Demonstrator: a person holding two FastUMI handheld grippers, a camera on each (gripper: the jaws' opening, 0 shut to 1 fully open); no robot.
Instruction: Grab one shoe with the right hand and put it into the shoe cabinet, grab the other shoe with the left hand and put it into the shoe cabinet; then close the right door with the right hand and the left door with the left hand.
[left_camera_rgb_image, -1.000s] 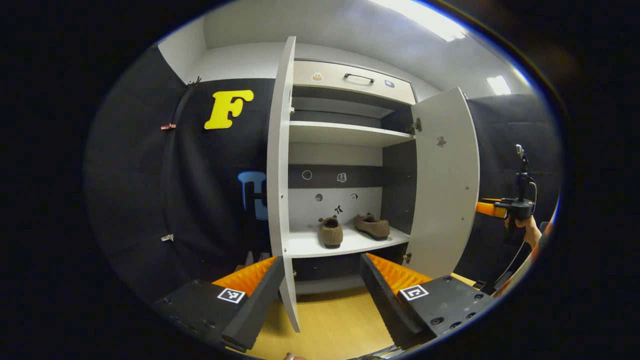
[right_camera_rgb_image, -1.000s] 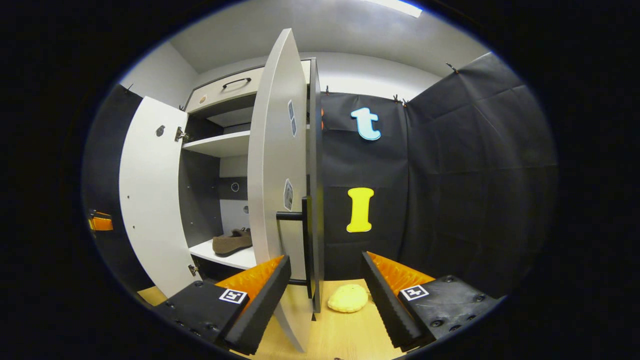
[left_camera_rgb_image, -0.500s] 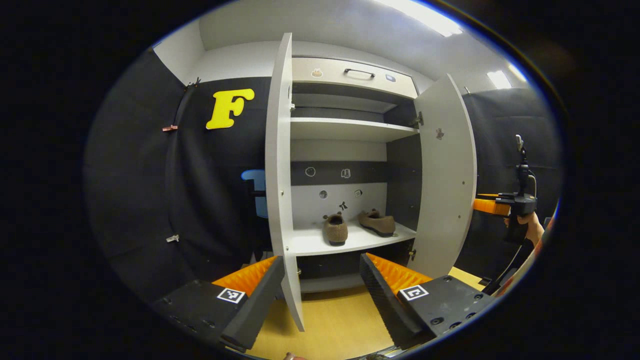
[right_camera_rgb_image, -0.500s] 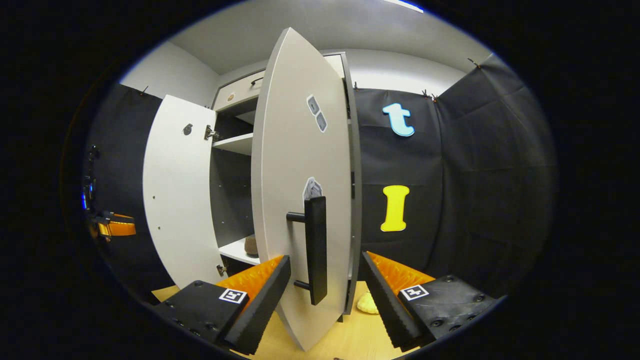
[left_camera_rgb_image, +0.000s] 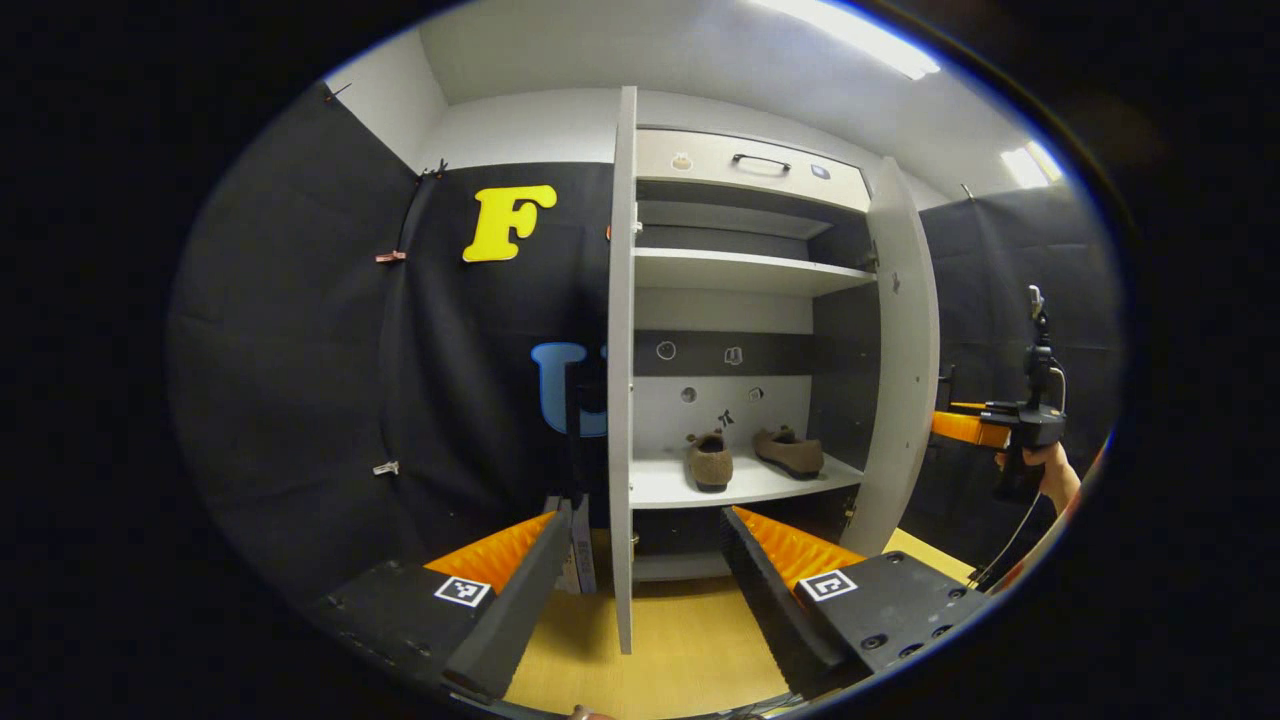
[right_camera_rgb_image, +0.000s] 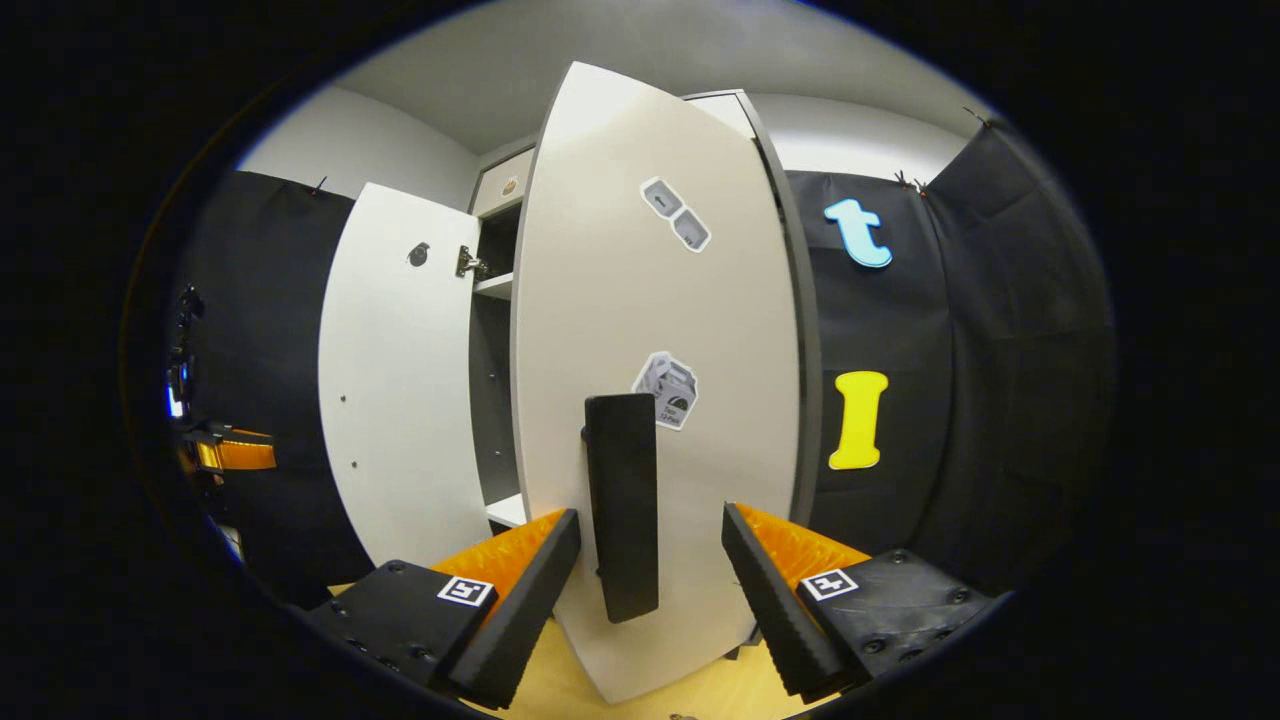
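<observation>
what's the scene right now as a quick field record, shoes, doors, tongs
shoes: two brown shoes side by side on the cabinet's lower shelf
right door: part-way shut, its black handle between the open right tongs
left door: wide open, edge-on, in front of the open left tongs
contact: neither tongs visibly grips anything
remaining: both doors not yet closed

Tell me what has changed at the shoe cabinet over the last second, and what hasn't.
The right door has swung a good way toward closed, pushed by the right gripper, whose open jaws stand either side of the black handle without clamping it. The left gripper shifted slightly, jaws open either side of the left door edge. Both shoes stayed on the shelf; the left door stays open.
</observation>
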